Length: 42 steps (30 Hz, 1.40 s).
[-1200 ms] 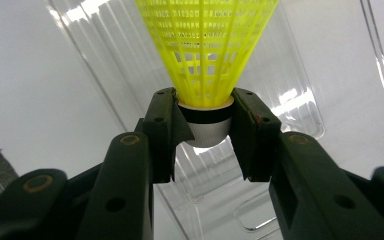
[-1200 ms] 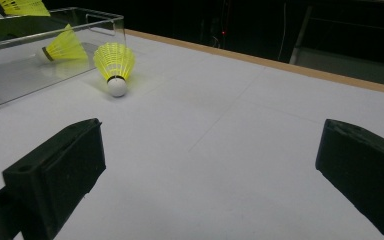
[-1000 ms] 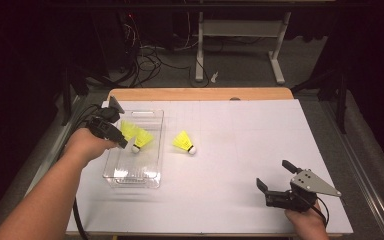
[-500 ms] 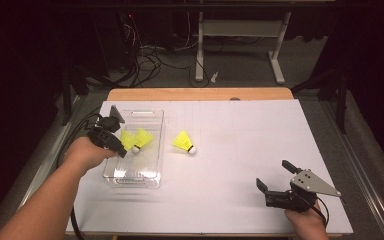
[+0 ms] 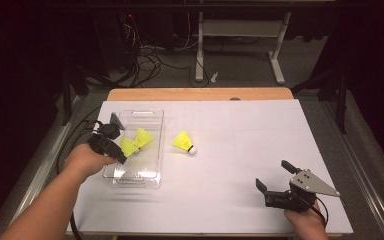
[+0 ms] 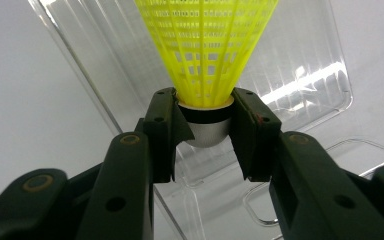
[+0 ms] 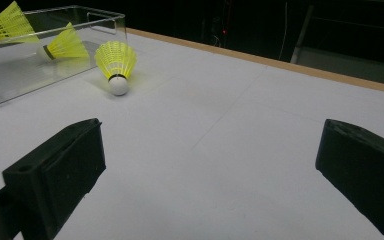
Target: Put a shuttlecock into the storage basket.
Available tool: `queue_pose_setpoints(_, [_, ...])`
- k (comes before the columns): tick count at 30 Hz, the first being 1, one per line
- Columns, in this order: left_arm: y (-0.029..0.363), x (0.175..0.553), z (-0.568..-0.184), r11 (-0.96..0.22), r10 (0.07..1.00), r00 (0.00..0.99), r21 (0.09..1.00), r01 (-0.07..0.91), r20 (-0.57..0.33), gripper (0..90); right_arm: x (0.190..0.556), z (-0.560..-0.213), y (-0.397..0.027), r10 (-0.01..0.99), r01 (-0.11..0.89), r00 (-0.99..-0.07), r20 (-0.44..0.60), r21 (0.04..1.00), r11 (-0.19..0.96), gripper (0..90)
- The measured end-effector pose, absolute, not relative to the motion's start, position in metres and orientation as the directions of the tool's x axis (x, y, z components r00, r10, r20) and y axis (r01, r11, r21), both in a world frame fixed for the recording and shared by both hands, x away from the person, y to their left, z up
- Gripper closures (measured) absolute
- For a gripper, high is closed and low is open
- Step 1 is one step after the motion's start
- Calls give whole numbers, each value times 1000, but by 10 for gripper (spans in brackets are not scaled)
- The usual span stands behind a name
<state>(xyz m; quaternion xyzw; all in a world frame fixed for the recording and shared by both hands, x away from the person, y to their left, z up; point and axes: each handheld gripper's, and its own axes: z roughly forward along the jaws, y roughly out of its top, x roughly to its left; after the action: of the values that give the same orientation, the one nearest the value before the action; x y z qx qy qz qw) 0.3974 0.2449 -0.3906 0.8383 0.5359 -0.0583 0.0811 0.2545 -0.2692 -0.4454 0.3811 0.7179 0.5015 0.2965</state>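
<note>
Over the clear tray [image 5: 152, 117] at the left, a yellow shuttlecock [image 6: 207, 55] is clamped by its cork in the left gripper [image 6: 205, 130], presumably for depositing; the right gripper [image 5: 275, 179] is held wide open, empty, near right.

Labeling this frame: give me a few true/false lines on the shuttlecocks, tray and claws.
1. The left claw grips a yellow shuttlecock by its cork. True.
2. The right claw holds a shuttlecock. False: its jaws stand wide open over bare table.
3. One loose shuttlecock lies on the white table beside the clear tray. True.
4. The tray is upside down. False: it sits open side up, with another shuttlecock inside.
</note>
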Motion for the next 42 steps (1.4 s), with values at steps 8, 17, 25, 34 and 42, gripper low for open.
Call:
queue_pose_setpoints(8, [248, 394, -394, -415, 885, 422, 80, 906, -195, 652, 255, -446, -268, 845, 255, -533, -42, 944, 208, 2])
queue_pose_setpoints(17, [247, 391, -398, -425, 881, 429, 67, 903, -199, 652, 255, -447, -267, 843, 256, -536, -48, 942, 217, 2])
queue_pose_setpoints(25, [245, 394, -402, -415, 887, 420, 66, 907, -191, 651, 255, -447, -268, 843, 256, -536, -47, 942, 215, 2])
queue_pose_setpoints(34, [243, 395, -402, -432, 884, 437, 67, 899, -167, 650, 255, -447, -268, 841, 254, -538, -48, 943, 216, 2])
queue_pose_setpoints(42, [243, 396, -402, -430, 884, 434, 63, 901, -172, 645, 255, -447, -268, 841, 253, -539, -49, 943, 217, 1])
